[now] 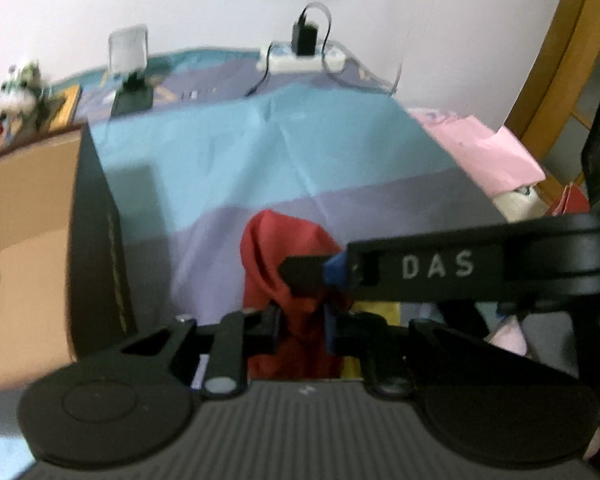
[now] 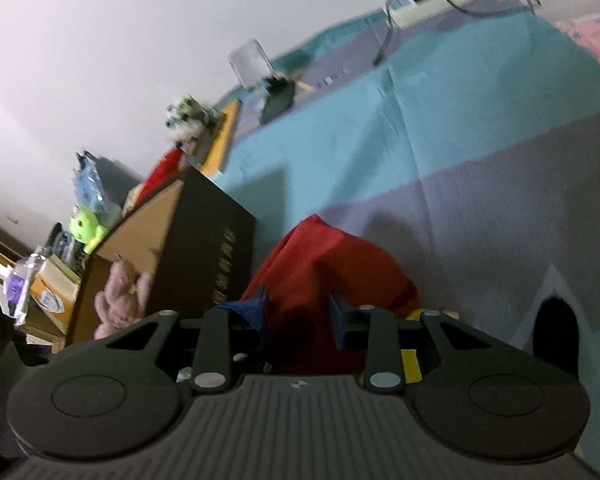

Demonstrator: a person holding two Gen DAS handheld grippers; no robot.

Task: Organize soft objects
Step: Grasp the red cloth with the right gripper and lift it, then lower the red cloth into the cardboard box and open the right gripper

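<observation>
A red cloth [image 1: 296, 264] rises in a bunch above the blue and lilac bedsheet [image 1: 260, 152]. My left gripper [image 1: 302, 330] is shut on its lower part. My right gripper [image 1: 312, 276] reaches in from the right in the left wrist view and pinches the same cloth higher up. In the right wrist view the red cloth [image 2: 332, 264] sits between the right gripper's [image 2: 300, 320] blue-padded fingers. A cardboard box [image 2: 172, 240] stands to the left, with a pink plush toy [image 2: 120, 300] inside it.
A power strip [image 1: 300, 58] with a black plug lies at the far edge by the wall. A pink cloth [image 1: 484, 148] and a white plush lie at right. A green plush [image 2: 86, 230], bottles and cartons crowd the left. A wooden chair [image 1: 560, 40] stands at right.
</observation>
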